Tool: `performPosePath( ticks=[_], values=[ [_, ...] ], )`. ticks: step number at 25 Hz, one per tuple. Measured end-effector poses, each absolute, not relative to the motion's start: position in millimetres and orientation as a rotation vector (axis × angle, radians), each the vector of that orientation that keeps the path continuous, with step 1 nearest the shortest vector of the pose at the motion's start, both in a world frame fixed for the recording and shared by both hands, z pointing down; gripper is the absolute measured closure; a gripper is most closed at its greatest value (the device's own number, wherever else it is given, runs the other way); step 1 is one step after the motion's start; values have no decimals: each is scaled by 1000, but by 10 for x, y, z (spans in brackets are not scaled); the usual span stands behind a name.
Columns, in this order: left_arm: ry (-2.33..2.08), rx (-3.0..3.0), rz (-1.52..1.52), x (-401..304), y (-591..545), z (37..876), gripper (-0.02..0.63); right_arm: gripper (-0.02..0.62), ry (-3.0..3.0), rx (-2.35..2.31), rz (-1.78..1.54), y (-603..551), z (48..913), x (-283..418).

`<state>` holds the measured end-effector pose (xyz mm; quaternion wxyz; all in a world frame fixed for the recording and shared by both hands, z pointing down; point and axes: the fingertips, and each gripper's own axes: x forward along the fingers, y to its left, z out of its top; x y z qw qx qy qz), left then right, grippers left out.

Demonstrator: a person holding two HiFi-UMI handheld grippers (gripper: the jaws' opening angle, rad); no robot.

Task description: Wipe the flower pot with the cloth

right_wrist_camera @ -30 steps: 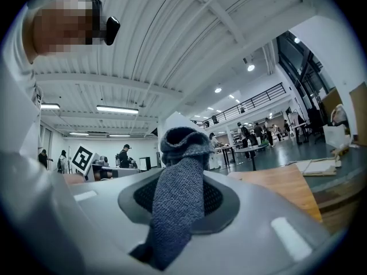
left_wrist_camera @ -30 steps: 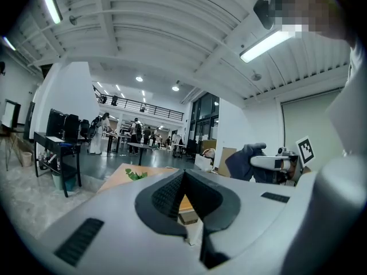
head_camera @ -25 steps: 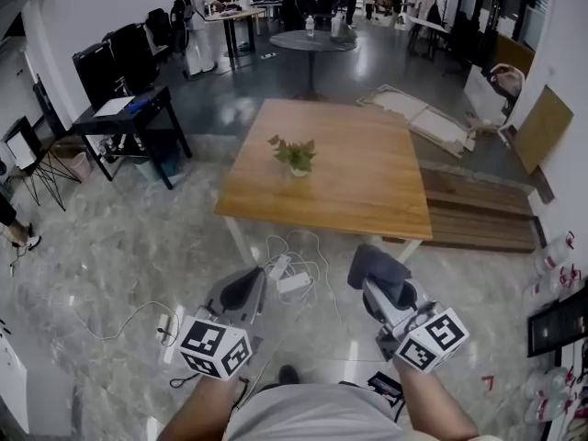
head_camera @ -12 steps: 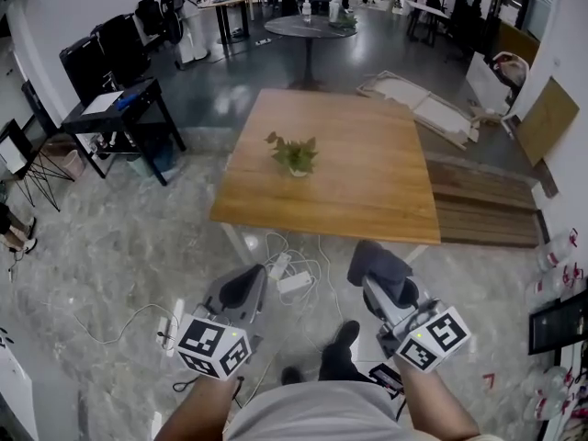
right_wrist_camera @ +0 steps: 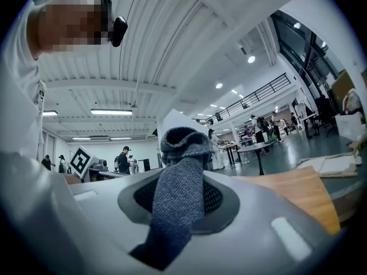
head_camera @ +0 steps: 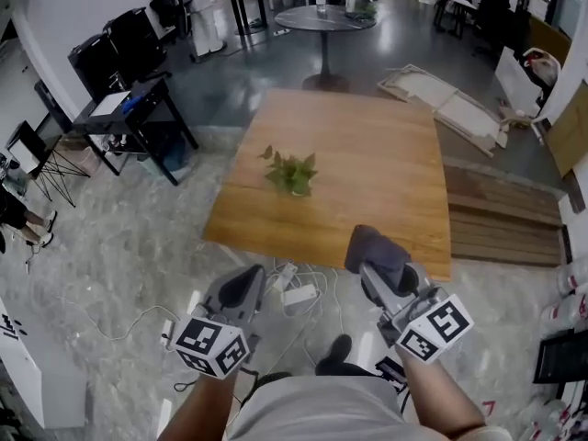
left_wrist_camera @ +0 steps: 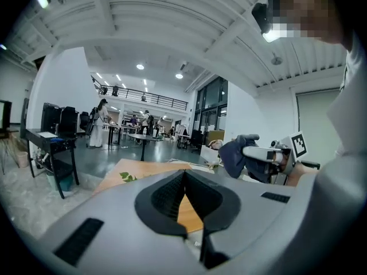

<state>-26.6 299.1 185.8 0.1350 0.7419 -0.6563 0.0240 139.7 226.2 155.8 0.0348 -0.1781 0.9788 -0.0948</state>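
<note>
A small flower pot with a green plant [head_camera: 291, 174] stands on the wooden table [head_camera: 367, 154], left of its middle; the plant's leaves [left_wrist_camera: 127, 177] also show in the left gripper view. My right gripper [head_camera: 369, 246] is shut on a dark grey-blue cloth [head_camera: 372, 252], held over the table's near edge; in the right gripper view the cloth [right_wrist_camera: 175, 193] hangs bunched between the jaws. My left gripper [head_camera: 241, 286] is shut with nothing in it, over the floor short of the table. Both grippers are well apart from the pot.
A power strip and white cables [head_camera: 294, 288] lie on the marble floor below the table's near edge. A black desk [head_camera: 138, 108] stands at the left, a round table [head_camera: 326, 21] behind. Boards [head_camera: 459, 108] lie at the far right. People stand far back.
Both grippers have moved forward toward the table; the table and plant now sit closer, and the cloth reaches over the near edge. Both grips are unchanged.
</note>
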Motion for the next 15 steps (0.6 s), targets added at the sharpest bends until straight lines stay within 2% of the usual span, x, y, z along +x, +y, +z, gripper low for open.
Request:
performPosePath(
  ticks=[15],
  values=[
    [-1920, 2110, 106, -87, 1686, 1812, 598, 495, 2969, -493, -354, 929, 1506, 1623]
  ],
)
